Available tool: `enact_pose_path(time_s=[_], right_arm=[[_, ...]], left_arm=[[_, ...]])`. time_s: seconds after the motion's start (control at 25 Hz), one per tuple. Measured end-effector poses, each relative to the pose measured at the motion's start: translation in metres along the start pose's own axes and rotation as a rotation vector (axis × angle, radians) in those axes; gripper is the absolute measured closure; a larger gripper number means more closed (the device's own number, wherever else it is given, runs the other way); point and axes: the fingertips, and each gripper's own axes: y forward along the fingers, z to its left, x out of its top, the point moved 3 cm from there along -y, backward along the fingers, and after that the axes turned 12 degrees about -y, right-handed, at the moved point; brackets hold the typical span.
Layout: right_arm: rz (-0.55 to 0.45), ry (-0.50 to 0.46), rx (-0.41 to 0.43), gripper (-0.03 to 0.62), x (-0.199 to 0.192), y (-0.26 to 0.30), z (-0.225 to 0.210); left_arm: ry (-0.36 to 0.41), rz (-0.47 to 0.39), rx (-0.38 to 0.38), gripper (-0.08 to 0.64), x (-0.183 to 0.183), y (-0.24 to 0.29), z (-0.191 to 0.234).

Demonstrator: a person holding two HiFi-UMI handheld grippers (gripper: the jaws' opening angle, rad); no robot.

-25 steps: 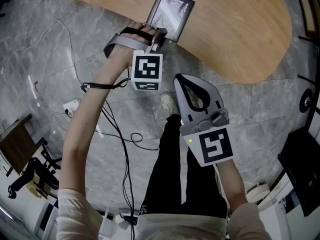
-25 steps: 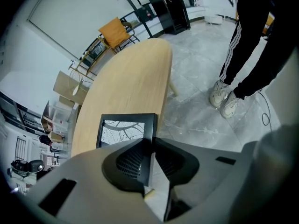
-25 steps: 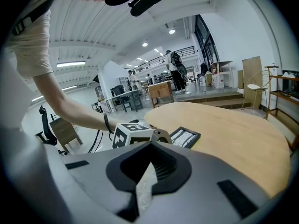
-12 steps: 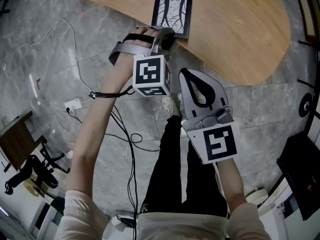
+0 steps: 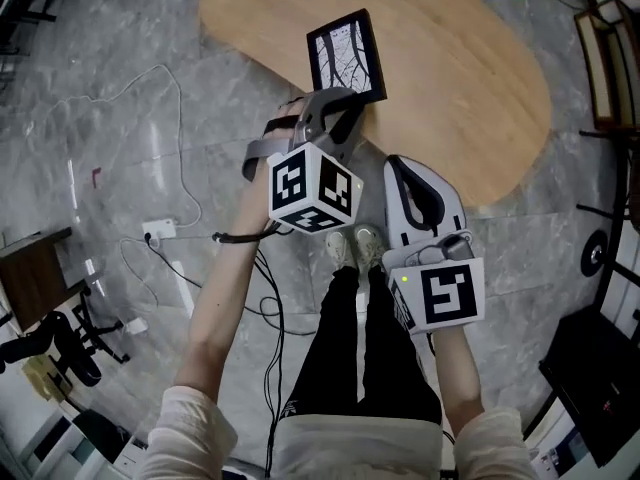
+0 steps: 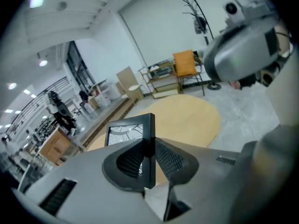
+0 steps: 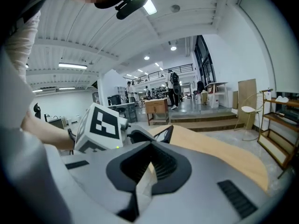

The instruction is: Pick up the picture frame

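A black picture frame (image 5: 345, 56) with a pale branching print hangs in the air over the near edge of the oval wooden table (image 5: 470, 88). My left gripper (image 5: 345, 108) is shut on its lower edge. In the left gripper view the frame (image 6: 126, 130) stands edge-on, and the left gripper (image 6: 150, 147) has both ribbed pads pressed on that edge. My right gripper (image 5: 398, 165) hovers just right of the left one, apart from the frame. In the right gripper view its jaws meet at the right gripper's tip (image 7: 151, 148) with nothing between them, and the frame's dark corner (image 7: 166, 134) shows beyond.
Cables and a white power strip (image 5: 160, 232) lie on the grey stone floor at left. The person's legs and shoes (image 5: 352, 248) stand below the grippers. Dark equipment (image 5: 50, 353) sits at lower left. A metal rack (image 6: 161, 76) and an orange chair (image 6: 185, 63) stand beyond the table.
Both grippers have risen. The left one has rolled and lifted the frame off the table, so the frame now hangs tilted above the table's edge.
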Motion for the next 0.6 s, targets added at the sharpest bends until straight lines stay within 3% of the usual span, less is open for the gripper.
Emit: enact_pose_path(time_s=[0.28, 0.44, 0.6], right_arm=[[-0.192, -0.089, -0.007, 0.588, 0.156, -0.032, -0.016], [-0.294, -0.138, 0.007, 0.588, 0.246, -0.068, 0.003], [-0.345, -0.233, 0.041, 0.588, 0.310, -0.096, 0.042]], left_arm=[[-0.427, -0.303, 0.320, 0.476, 0.109, -0.160, 0.105], [-0.535, -0.365, 0.474, 0.476, 0.144, -0.261, 0.132], [-0.676, -0.476, 0.616, 0.476, 0.161, -0.361, 0.141]])
